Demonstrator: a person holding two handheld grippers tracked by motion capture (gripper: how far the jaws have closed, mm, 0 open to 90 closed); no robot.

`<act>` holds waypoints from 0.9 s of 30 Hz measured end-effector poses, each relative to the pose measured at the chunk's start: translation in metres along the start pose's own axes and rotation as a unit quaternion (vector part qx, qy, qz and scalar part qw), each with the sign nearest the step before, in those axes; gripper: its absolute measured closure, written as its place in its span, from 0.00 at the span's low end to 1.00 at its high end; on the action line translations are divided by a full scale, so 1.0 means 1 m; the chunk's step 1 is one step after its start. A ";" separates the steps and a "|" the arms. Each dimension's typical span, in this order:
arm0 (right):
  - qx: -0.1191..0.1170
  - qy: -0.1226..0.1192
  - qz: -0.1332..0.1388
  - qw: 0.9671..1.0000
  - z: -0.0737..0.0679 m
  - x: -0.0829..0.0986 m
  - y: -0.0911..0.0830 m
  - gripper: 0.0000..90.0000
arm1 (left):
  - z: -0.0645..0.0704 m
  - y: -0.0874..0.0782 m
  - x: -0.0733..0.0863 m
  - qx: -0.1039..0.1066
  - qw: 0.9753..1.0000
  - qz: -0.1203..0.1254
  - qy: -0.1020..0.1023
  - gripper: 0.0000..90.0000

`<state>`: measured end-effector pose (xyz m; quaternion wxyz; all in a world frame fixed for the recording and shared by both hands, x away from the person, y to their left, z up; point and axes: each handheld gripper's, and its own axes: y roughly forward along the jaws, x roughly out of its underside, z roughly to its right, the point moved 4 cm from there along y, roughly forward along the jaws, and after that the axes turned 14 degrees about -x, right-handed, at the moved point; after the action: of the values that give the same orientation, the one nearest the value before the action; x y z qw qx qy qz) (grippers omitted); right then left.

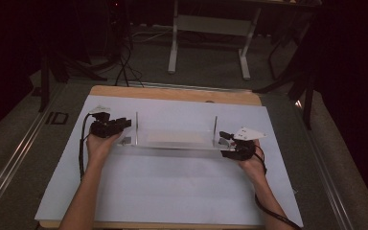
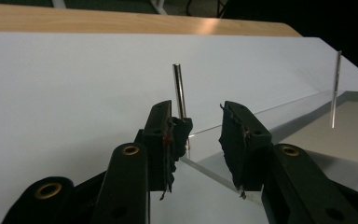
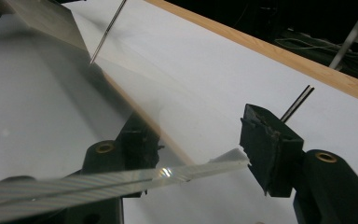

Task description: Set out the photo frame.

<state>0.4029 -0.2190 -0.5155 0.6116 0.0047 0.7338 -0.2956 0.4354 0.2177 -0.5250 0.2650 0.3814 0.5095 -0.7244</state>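
Lettering "ID" [image 1: 56,118] perhaps, beside table; grippers [image 1: 116,125] [image 1: 226,143] straddle acrylic stand [image 1: 172,143].

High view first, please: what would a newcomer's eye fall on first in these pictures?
Most striking is the clear acrylic base with two thin metal rods standing upright at its ends, lying mid-table on the white sheet. A hand holds a black tool at each end: the left tool and the right tool. In the left gripper view, the open left tool straddles the plate's corner by one rod.
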 end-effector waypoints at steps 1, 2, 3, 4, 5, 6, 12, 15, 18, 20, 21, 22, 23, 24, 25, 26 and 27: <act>0.000 0.000 0.001 1.000 0.000 0.000 0.000 0.50 | 0.000 -0.002 0.001 -0.002 1.000 0.001 0.006 0.71; 0.000 0.002 0.001 1.000 0.001 -0.001 0.000 0.50 | 0.001 -0.003 0.001 -0.003 1.000 0.003 0.008 0.70; 0.000 0.002 0.001 1.000 0.001 -0.001 0.000 0.50 | 0.001 -0.005 0.002 -0.002 1.000 0.005 0.011 0.70; 0.000 0.002 0.001 1.000 0.001 -0.001 0.000 0.50 | 0.001 -0.005 0.002 -0.002 1.000 0.005 0.011 0.70; 0.001 0.004 0.002 1.000 0.001 -0.002 0.000 0.50 | 0.003 -0.009 0.004 0.000 1.000 0.014 0.017 0.70; -0.001 0.005 0.003 1.000 0.002 -0.003 0.000 0.50 | 0.003 -0.011 0.005 0.001 1.000 0.015 0.020 0.69; -0.003 0.012 0.004 1.000 0.004 -0.006 0.000 0.50 | 0.003 -0.021 0.012 -0.017 0.998 0.045 0.031 0.69; -0.006 0.014 0.005 1.000 0.006 -0.007 -0.001 0.50 | 0.001 -0.025 0.014 -0.020 0.998 0.045 0.033 0.68; -0.006 0.018 0.006 1.000 0.007 -0.008 -0.001 0.50 | 0.002 -0.028 0.016 -0.023 0.998 0.046 0.040 0.67; -0.006 0.020 0.008 1.000 0.008 -0.009 -0.001 0.50 | 0.003 -0.030 0.018 -0.025 0.997 0.046 0.048 0.66; -0.005 0.021 0.009 1.000 0.008 -0.009 0.000 0.50 | 0.003 -0.031 0.019 -0.025 0.997 0.047 0.052 0.65; -0.005 0.021 0.009 1.000 0.008 -0.009 0.000 0.50 | 0.003 -0.031 0.019 -0.025 0.997 0.047 0.052 0.65; -0.005 0.023 0.009 1.000 0.008 -0.010 -0.001 0.50 | 0.005 -0.032 0.020 -0.021 0.997 0.049 0.056 0.65; -0.005 0.025 0.012 1.000 0.010 -0.011 0.000 0.50 | 0.006 -0.032 0.021 -0.022 0.997 0.050 0.059 0.64; -0.006 0.027 0.012 1.000 0.010 -0.012 0.000 0.50 | 0.006 -0.033 0.021 -0.021 0.997 0.051 0.062 0.63; -0.006 0.027 0.012 1.000 0.010 -0.012 0.000 0.50 | 0.007 -0.033 0.021 -0.018 0.996 0.054 0.063 0.63; -0.006 0.028 0.012 1.000 0.011 -0.012 0.000 0.50 | 0.007 -0.034 0.022 -0.020 0.996 0.055 0.068 0.63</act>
<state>0.4153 -0.2196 -0.5051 0.5943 0.0178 0.7524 -0.2836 0.3950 0.2225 -0.5234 0.2771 0.4518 0.5184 -0.6711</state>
